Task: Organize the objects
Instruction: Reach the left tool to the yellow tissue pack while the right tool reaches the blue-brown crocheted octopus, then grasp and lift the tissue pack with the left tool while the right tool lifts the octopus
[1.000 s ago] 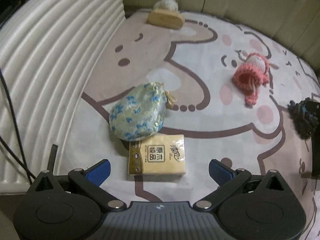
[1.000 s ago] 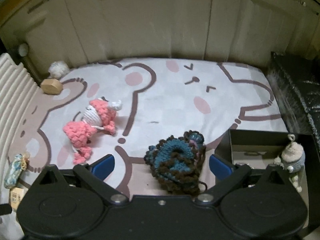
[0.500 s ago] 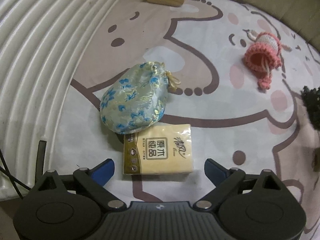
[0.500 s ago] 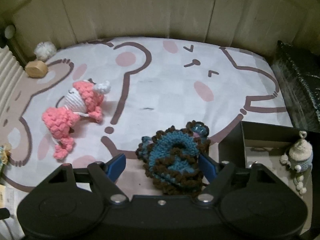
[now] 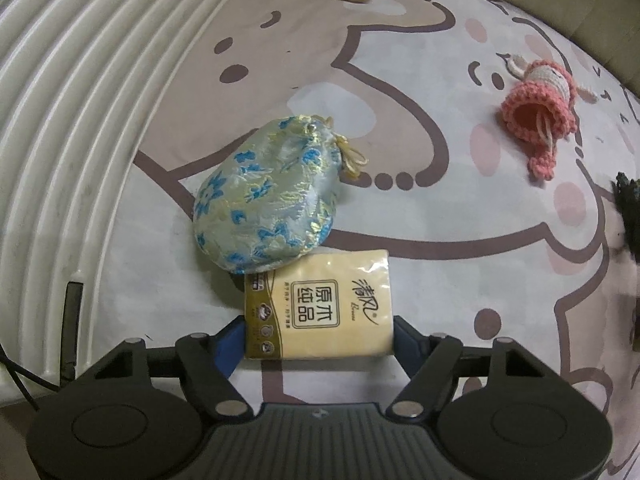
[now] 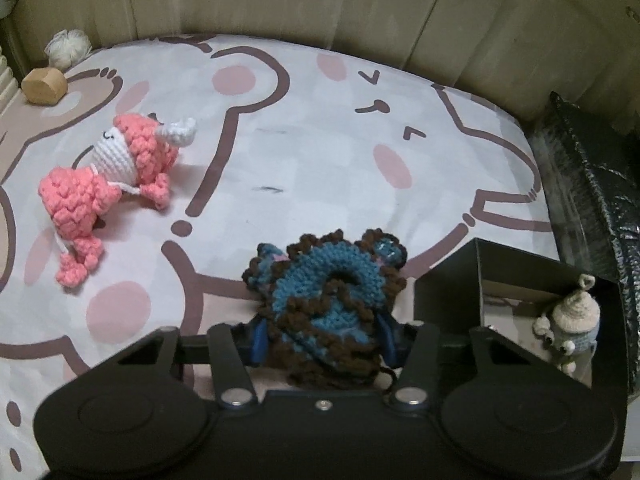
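Cartoon-print sheet (image 5: 400, 92) covers the surface; ribbed white panel (image 5: 80, 120) on the left. Left gripper (image 5: 318, 338) closed against both sides of the tissue pack (image 5: 320, 308), near edge. Brocade pouch (image 5: 268, 208) overlaps the pack's far-left corner. Right gripper (image 6: 322, 338) clamps the blue-brown crochet (image 6: 328, 292), just left of the black box (image 6: 448, 284) holding a small doll (image 6: 572, 320). Pink crochet (image 6: 108, 176) far left, well apart.

The setting was a home interior. A cartoon-printed play mat (image 6: 304, 168) covered the floor beside beige cabinet panels (image 6: 360, 12). Crochet dolls (image 6: 116, 168), a brocade pouch (image 5: 264, 204) and a tissue pack (image 5: 320, 308) lay on it.
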`<state>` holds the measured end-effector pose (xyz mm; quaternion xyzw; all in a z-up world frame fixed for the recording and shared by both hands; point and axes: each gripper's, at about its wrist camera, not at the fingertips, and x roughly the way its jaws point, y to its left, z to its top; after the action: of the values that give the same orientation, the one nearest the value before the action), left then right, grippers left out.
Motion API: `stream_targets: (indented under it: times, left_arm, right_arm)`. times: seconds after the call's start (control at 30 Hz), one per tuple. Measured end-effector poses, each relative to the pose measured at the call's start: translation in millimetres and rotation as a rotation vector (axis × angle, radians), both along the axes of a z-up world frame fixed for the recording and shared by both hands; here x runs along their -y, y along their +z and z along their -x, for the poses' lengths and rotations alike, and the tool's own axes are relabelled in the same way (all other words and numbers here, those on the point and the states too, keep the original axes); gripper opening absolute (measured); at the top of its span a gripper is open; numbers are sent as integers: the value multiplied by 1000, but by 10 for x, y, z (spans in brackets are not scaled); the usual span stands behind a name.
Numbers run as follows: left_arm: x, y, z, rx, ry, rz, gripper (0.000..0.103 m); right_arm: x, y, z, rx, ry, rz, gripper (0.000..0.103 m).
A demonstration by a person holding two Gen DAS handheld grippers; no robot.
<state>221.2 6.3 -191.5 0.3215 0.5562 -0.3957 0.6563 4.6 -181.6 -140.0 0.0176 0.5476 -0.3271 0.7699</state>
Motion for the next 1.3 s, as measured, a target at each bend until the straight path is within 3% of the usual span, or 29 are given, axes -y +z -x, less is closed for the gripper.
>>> stream_targets:
  times: [0.23,0.27,0.33,0.4,0.5,0.6,0.87,1.03,1.3]
  left_arm:
    - [-15,2,9,7,-8,3,76]
    - [-18,-7,12,7,-4,2,77]
    - [-3,-16,18,23,4,-6,92]
    - [14,4,20,38,8,8,93]
    - [35,30,12,28,37,34,91]
    - [62,14,32,32,43,26,74]
    - [72,97,106,22,11,27,73]
    - [39,326,165,6,28,107,73]
    - [101,743,332,51,29,226,73]
  right_arm:
    - [-73,129,-6,34,24,-44,44]
    - [-96,143,-5,35,37,-47,44]
    - [-136,168,-4,32,54,-57,44]
    - [-152,181,4,22,70,-67,44]
    - [-152,193,26,5,77,-79,44]
    - [-137,227,51,9,80,-86,44]
    - [-123,372,91,52,80,-107,44]
    - [-178,532,120,105,87,-118,44]
    - [-323,888,247,199,137,-113,44]
